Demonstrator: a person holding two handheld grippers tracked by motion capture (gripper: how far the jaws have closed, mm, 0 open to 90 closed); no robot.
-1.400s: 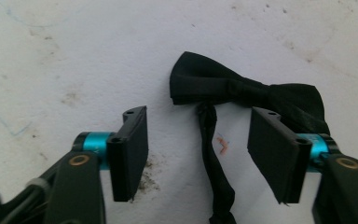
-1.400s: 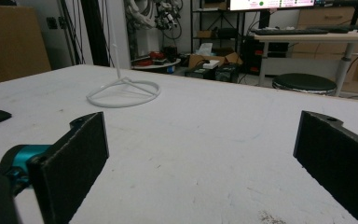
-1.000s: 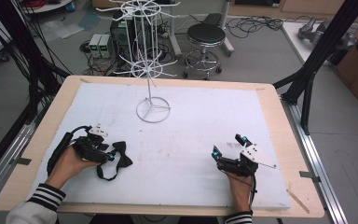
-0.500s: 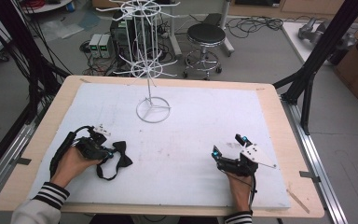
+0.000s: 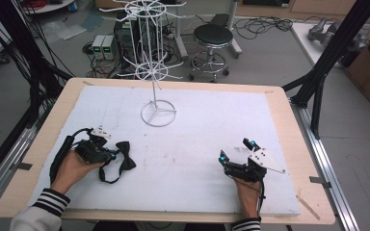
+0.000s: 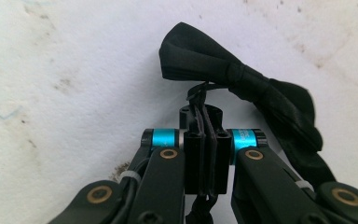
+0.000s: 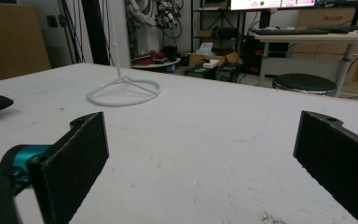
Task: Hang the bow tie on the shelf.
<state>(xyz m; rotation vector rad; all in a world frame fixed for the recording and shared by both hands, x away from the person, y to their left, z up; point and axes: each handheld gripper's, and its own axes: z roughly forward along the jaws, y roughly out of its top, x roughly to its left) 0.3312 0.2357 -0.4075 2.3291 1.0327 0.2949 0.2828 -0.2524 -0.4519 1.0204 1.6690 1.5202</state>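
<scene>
High view: one black bow tie (image 5: pixel 124 161) is seen near the counter's (image 5: pixel 279 103) left front edge.
Its strap (image 6: pixel 205 126) is clamped by the left tool (image 5: pixel 107 155); the right tool (image 5: pixel 233 151) is held wide, with bare surface between it and one white wire stand (image 5: pixel 157 91).

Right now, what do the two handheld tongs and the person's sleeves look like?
Both tongs are black. The left tongs have teal rings at the jaw pivots, brass-coloured screws and a black cable looping back past the hand. The right tongs have flat, rough black pads, teal accents and a pale grey three-cornered plate on top. The sleeves have black-and-white striped cuffs.
</scene>
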